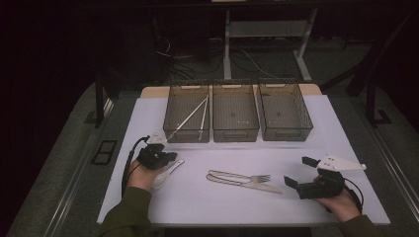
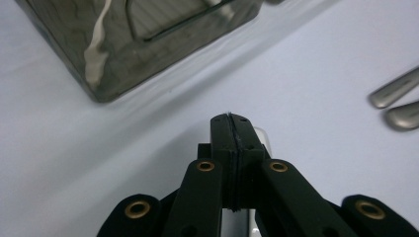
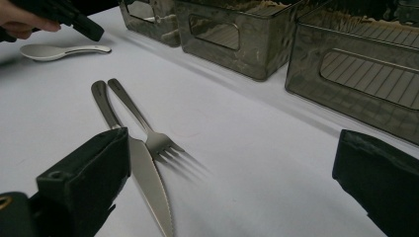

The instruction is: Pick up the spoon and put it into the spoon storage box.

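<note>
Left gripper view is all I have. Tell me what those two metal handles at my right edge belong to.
Observer: A fork and a knife, lying side by side mid-table in the high view.
Operator: Report the right gripper.
Observer: The right gripper is open, just right of the knife's tip, with nothing between its jaws.
Operator: Say what's in the bin ahead of me.
Observer: The left bin holds two long white sticks leaning across it.
</note>
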